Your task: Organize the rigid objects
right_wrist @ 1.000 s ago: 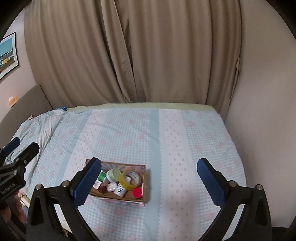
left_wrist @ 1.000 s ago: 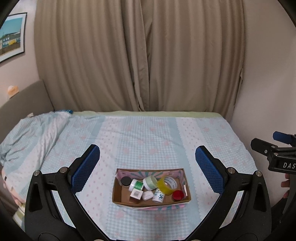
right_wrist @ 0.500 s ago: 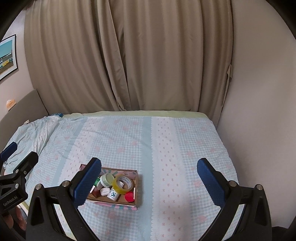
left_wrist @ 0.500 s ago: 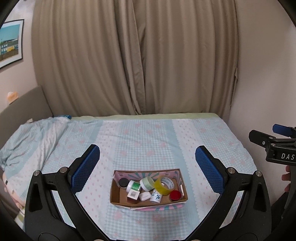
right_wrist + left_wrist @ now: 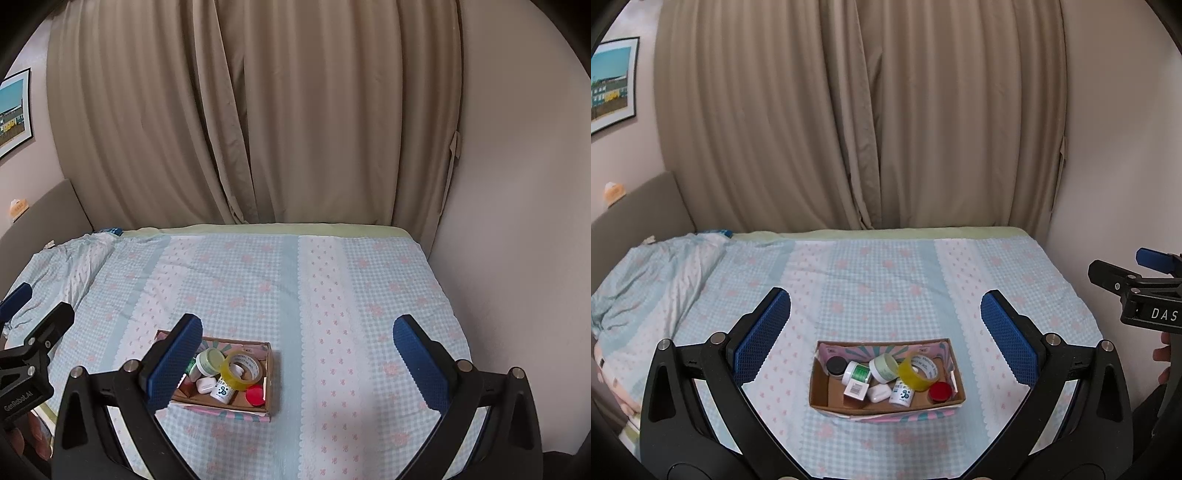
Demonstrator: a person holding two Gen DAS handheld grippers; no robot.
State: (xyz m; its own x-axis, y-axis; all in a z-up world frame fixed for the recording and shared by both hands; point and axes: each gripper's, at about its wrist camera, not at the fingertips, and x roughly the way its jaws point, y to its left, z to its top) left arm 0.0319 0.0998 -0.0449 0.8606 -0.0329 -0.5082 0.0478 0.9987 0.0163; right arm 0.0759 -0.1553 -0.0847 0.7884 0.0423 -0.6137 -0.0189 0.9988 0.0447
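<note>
Several small rigid items sit crowded in one cardboard box (image 5: 886, 400) near the front edge of the bed (image 5: 886, 280). Contents noted: a yellow tape roll (image 5: 919, 371) leaning against its neighbours, a red cap (image 5: 941, 391) at the right end, a pale green-lidded jar (image 5: 883, 367), a white bottle with green label (image 5: 856, 373), a black-lidded jar (image 5: 835, 365), a small white case (image 5: 879, 393) and a white bottle with blue print (image 5: 902, 394). All lie inside the box walls; nothing lies loose on the bedspread.

Left tongs (image 5: 885, 332) are spread wide and empty, held above and short of the box, roughly centred on it. Right tongs (image 5: 297, 354) are likewise wide and empty, offset to the right of the box, with the left finger (image 5: 173, 363) overlapping the box's left portion in that view.

Assessment: no grasp is under way; the task appears at or near its end, or between picks. If another item is to be taken, the tape roll or red cap is the most exposed. Descend vertically, straddle one item only, and avoid snagging the thin cardboard wall, since the soft bed would let the box tip.
</note>
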